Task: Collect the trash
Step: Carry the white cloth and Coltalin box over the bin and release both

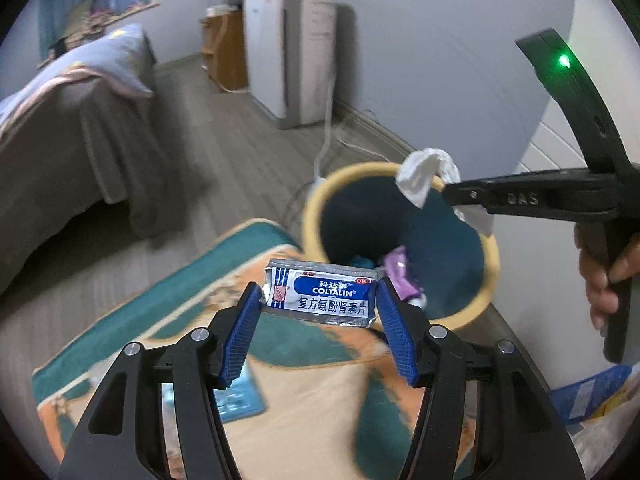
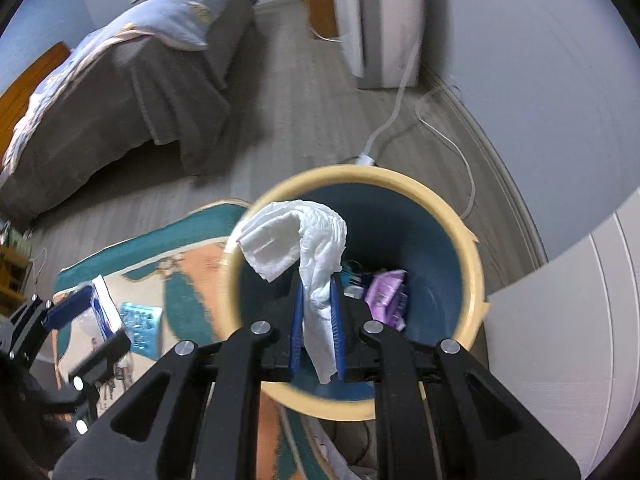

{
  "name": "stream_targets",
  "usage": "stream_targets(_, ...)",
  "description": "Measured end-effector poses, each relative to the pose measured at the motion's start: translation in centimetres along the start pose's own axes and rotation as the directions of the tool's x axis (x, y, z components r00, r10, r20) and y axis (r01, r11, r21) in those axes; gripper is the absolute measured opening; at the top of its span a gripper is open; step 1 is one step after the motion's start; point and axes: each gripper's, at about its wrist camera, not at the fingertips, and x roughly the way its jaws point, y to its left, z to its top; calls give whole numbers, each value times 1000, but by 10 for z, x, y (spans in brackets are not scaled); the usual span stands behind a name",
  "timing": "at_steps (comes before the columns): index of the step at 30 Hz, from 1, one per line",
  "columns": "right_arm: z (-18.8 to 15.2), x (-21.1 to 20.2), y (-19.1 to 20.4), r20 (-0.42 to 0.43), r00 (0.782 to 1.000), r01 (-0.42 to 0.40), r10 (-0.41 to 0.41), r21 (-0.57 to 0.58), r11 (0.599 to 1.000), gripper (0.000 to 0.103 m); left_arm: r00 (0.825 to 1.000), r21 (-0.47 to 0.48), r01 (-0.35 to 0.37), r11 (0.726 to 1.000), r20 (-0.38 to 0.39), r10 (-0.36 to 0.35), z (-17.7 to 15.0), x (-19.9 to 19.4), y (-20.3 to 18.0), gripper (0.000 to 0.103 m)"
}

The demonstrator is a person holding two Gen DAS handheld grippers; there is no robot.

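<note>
My left gripper (image 1: 320, 292) is shut on a silver and blue medicine packet (image 1: 322, 294), held above the rug just short of the bin's near rim. The trash bin (image 1: 490, 280) has a yellow rim and a blue inside, with purple and blue trash at its bottom. My right gripper (image 2: 318, 280) is shut on a crumpled white tissue (image 2: 308, 236) and holds it over the bin's opening (image 2: 476, 264). The right gripper (image 1: 452, 192) and tissue (image 1: 424, 172) also show in the left wrist view. The left gripper (image 2: 86, 314) shows with the packet (image 2: 105, 312) in the right wrist view.
A teal and orange rug (image 1: 132, 320) lies under the grippers with a blue blister pack (image 2: 140, 326) on it. A bed (image 1: 68, 128) stands at the left. A white appliance (image 1: 288, 52), a cable with power strip (image 2: 366, 158) and a white door (image 2: 560, 340) are near the bin.
</note>
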Motion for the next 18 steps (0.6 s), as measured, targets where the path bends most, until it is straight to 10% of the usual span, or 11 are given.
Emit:
stream_targets(14, -7, 21, -44, -23, 1000, 1, 4, 181, 984, 13, 998, 128, 53, 990, -52, -47, 22, 61, -46, 61)
stream_targets(18, -5, 19, -43, -6, 1000, -11, 13, 190, 982, 16, 999, 125, 48, 991, -25, -45, 25, 59, -43, 78)
